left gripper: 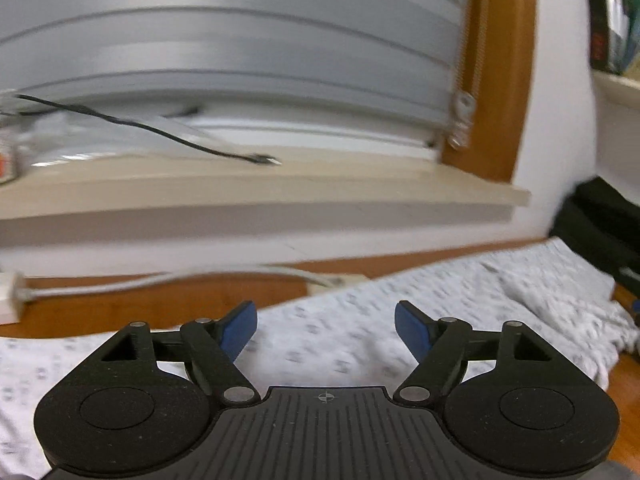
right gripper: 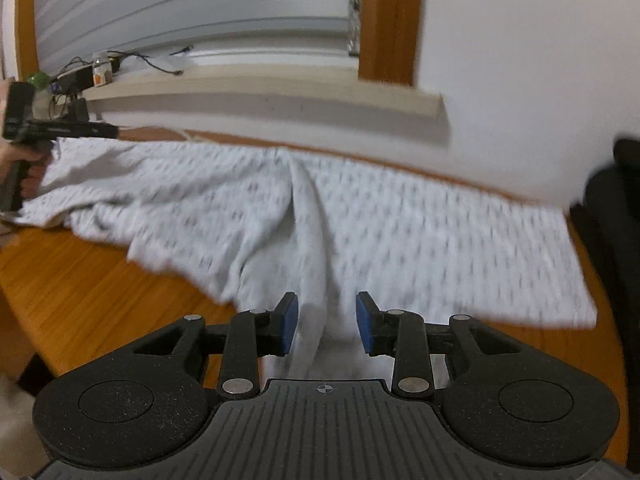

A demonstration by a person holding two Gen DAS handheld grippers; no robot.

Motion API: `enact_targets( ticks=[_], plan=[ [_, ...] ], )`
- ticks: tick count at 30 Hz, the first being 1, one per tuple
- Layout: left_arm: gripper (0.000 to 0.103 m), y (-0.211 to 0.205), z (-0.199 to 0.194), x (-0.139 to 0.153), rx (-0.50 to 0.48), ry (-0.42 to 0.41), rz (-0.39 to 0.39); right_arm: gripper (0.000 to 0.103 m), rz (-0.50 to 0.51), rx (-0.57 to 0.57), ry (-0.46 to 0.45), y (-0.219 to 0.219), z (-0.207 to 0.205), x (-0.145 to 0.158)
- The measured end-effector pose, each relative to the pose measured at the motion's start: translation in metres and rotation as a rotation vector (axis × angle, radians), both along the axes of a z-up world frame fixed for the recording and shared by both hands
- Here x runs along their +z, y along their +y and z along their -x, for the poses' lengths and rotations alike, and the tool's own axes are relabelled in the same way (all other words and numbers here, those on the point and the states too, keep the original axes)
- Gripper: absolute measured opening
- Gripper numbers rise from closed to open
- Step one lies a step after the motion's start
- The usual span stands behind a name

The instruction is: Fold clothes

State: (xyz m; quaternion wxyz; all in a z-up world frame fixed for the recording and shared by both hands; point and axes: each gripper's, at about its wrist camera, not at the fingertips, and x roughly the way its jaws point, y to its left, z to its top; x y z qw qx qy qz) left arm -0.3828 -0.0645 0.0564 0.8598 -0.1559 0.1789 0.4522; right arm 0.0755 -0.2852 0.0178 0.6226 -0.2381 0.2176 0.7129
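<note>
Wooden table (right gripper: 88,288) carries the spread patterned garment (right gripper: 400,232).

A black cable (left gripper: 160,132) trailed along the pale windowsill (left gripper: 280,188); grey slatted blinds (left gripper: 240,52) hung above the orange-brown wooden tabletop (right gripper: 80,280).

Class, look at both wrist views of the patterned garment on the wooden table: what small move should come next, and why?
Probably close the right tool on the ridge of cloth between its open blue pads. The garment lies spread but rumpled on the table, neither tool holds it, and the left tool hangs wide open over its far end.
</note>
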Motion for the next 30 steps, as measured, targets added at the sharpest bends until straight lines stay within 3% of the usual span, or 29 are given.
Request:
enact_targets(
  ticks=[3,9,17,18,19,22,30],
  plan=[
    [0.079,0.0,-0.003,-0.007,-0.017,0.016,0.017,0.034,0.02,-0.01,0.09,-0.018,-0.003,-0.007],
    [0.079,0.001,-0.008,-0.02,-0.052,0.048,0.052,0.033,0.016,-0.036,0.119,-0.039,-0.004,-0.013],
    [0.079,0.001,-0.016,-0.025,-0.06,0.097,0.06,0.032,0.036,-0.01,0.069,-0.052,0.013,-0.021],
    [0.079,0.001,-0.017,-0.024,-0.06,0.101,0.056,0.027,0.044,-0.01,0.058,-0.051,0.013,-0.024],
    [0.079,0.001,-0.017,-0.024,-0.059,0.104,0.053,0.014,0.045,-0.009,0.045,-0.051,0.012,-0.025],
    [0.079,0.0,-0.018,-0.024,-0.058,0.107,0.052,0.004,0.044,-0.02,0.011,-0.053,0.004,-0.026],
    [0.079,0.0,-0.018,-0.024,-0.057,0.11,0.054,0.003,-0.098,-0.138,-0.127,-0.07,-0.029,0.026]
  ],
)
